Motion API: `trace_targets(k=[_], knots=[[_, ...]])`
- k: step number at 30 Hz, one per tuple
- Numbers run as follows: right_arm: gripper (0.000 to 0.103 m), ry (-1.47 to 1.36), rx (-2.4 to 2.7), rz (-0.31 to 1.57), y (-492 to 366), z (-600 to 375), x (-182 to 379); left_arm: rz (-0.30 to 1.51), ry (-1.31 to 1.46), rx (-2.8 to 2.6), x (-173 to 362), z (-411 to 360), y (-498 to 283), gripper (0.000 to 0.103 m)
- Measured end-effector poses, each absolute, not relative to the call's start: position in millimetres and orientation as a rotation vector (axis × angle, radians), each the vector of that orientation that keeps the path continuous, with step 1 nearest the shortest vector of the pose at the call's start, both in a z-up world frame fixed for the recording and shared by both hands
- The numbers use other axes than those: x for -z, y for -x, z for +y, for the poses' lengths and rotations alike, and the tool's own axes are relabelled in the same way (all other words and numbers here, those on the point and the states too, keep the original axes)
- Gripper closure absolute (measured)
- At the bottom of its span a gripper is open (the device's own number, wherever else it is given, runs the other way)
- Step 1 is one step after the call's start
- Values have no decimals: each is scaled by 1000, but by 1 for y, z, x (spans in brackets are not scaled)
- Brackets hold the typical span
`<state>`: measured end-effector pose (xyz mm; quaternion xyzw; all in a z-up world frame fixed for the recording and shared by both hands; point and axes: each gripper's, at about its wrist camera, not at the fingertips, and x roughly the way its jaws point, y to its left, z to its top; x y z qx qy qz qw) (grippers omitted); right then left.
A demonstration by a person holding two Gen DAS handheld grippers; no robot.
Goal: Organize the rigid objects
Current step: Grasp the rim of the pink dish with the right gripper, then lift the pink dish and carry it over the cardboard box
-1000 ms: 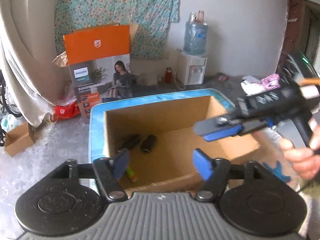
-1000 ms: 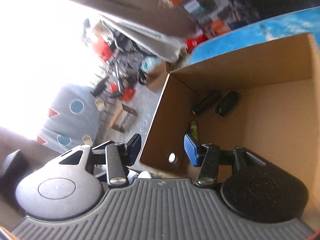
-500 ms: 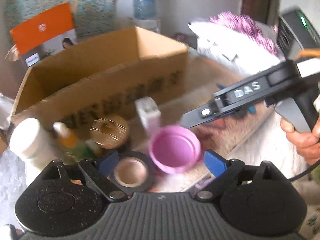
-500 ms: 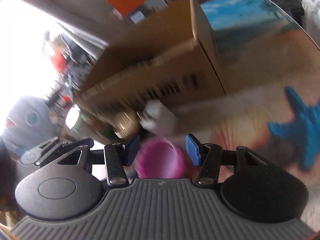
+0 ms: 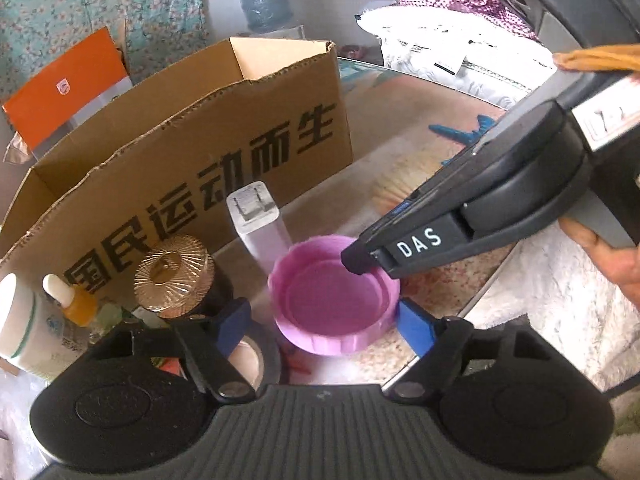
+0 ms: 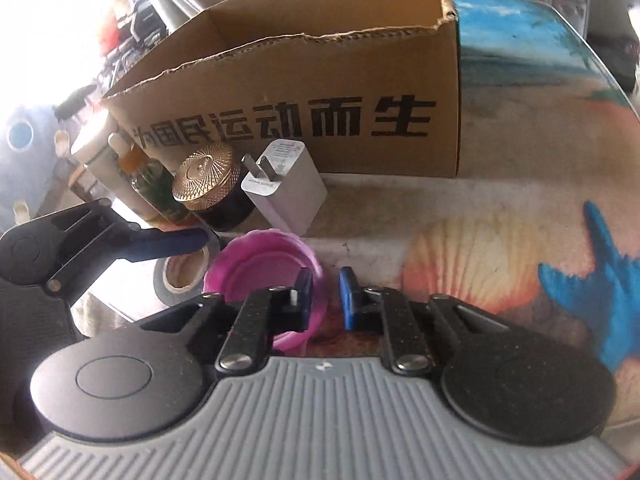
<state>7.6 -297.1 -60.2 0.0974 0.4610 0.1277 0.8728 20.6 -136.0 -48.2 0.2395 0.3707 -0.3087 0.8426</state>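
Observation:
A pink round lid lies open side up on the table in front of the cardboard box. My left gripper is open, its blue pads on either side of the lid. My right gripper straddles the lid's near right rim, one pad inside and one outside, with a small gap showing. A white charger plug, a gold-capped black jar and a tape roll stand close by.
A white bottle and an orange dropper bottle stand at the left by the box. The table's glass edge runs to the right of the lid. White bedding lies beyond the table.
Both grippers dropped from above the box interior to the table in front of it. The right gripper's jaws narrowed around the pink lid's rim.

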Motion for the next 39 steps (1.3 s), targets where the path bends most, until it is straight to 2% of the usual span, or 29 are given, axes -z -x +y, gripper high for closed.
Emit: trace_targets(k=[8,14,16,20,23,28,32,39], knots=[[93,-142,-220,954,-5,-307,52,792,-477,696,51,-150,-24,30],[92,-170,-160,956,1,-324,54,785,-484,745,52,-161,-22,31],[92,-193,-149,955,3,-330,55,781,-485,753,51,-163,-20,30],[91,-230,-139,949,6,-337,57,781,-482,764,49,-164,-21,21],[91,-266,-142,946,5,-341,59,794,-477,764,50,-166,-25,18],[90,-297,-152,949,1,-343,61,817,-459,776,56,-171,-34,18],[90,-297,-159,958,2,-341,60,841,-433,796,57,-172,-36,23],[89,-313,-182,973,9,-341,60,850,-435,797,56,-170,-31,23]])
